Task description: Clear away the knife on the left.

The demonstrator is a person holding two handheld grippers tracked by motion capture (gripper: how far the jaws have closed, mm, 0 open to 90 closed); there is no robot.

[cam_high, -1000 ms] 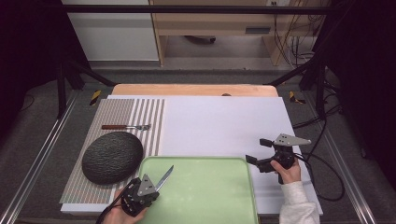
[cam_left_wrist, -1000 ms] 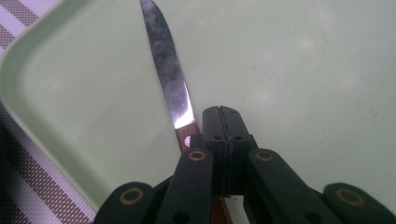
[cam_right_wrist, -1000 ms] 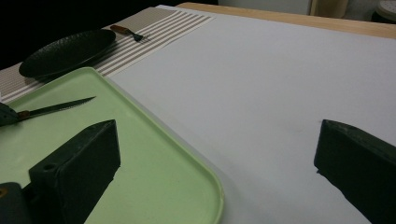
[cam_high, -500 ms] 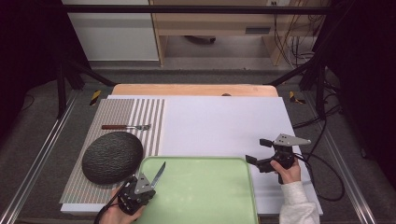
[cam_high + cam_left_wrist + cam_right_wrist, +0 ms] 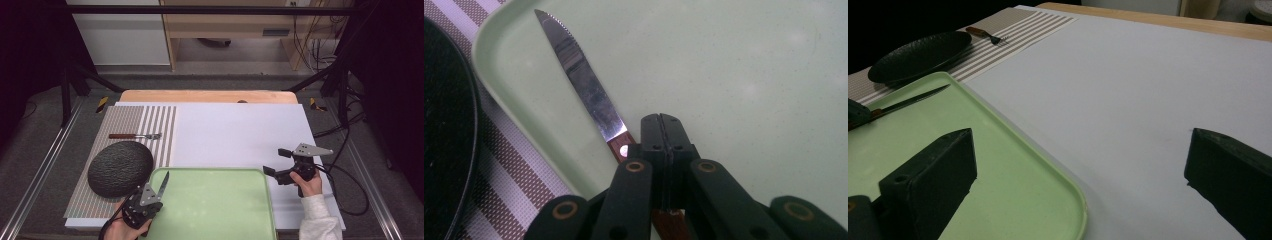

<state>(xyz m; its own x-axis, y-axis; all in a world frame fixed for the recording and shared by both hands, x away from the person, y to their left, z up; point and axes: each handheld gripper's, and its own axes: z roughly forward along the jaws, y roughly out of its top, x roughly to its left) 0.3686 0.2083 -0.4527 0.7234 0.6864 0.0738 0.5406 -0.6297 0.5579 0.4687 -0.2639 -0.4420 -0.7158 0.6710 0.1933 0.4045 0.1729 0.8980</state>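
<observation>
My left gripper (image 5: 151,197) (image 5: 660,125) is shut on the red-brown handle of a knife (image 5: 164,183) (image 5: 584,85). The blade points away from me and lies low over the near left corner of the pale green tray (image 5: 215,172) (image 5: 734,70) (image 5: 1013,165). In the right gripper view the knife (image 5: 908,102) shows at the tray's far left. My right gripper (image 5: 275,161) (image 5: 1080,142) stands open and holds nothing, over the white mat just past the tray's right rim.
A dark round plate (image 5: 120,167) (image 5: 444,125) (image 5: 918,55) rests on the striped placemat (image 5: 150,125), just left of the tray. A fork (image 5: 135,135) (image 5: 985,34) lies farther back on the placemat. The white mat (image 5: 240,130) covers the middle and right of the table.
My left gripper has shifted a little to the left, and the knife's blade has swung from slanting right to pointing more straight away. The right gripper has stayed where it was.
</observation>
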